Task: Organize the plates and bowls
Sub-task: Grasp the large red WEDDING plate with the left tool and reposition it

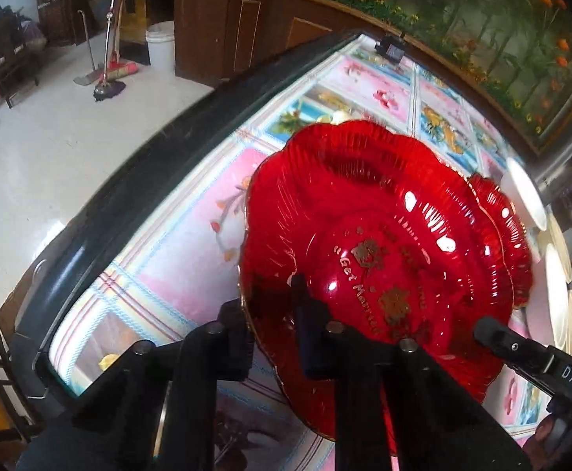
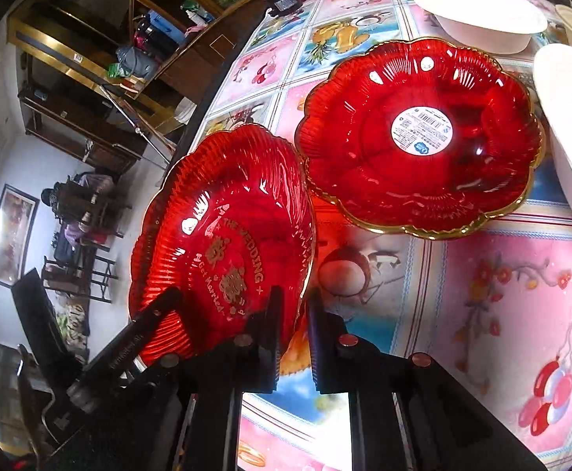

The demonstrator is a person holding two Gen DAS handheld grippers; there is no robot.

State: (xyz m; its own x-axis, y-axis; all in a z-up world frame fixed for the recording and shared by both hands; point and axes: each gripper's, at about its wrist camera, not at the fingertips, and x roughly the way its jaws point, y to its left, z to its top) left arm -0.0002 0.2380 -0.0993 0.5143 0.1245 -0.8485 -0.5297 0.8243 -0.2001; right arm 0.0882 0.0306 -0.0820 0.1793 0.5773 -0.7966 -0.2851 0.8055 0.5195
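A red scalloped glass plate with gold lettering (image 1: pixel 380 251) is held tilted above the table; it also shows in the right wrist view (image 2: pixel 223 243). My left gripper (image 1: pixel 274 329) is shut on its near rim. My right gripper (image 2: pixel 293 337) is shut on the same plate's opposite rim, and its finger shows in the left wrist view (image 1: pixel 497 333). A second red plate with a round white sticker (image 2: pixel 419 137) lies flat on the table beyond, partly seen behind the held plate (image 1: pixel 497 212).
White bowls and plates stand at the table's far right (image 2: pixel 482 11) (image 2: pixel 568 117) (image 1: pixel 525 196). The table has a floral patterned cloth (image 2: pixel 501 294) under glass and a dark rim (image 1: pixel 136 180). A small black box (image 1: pixel 390 48) sits at the far corner.
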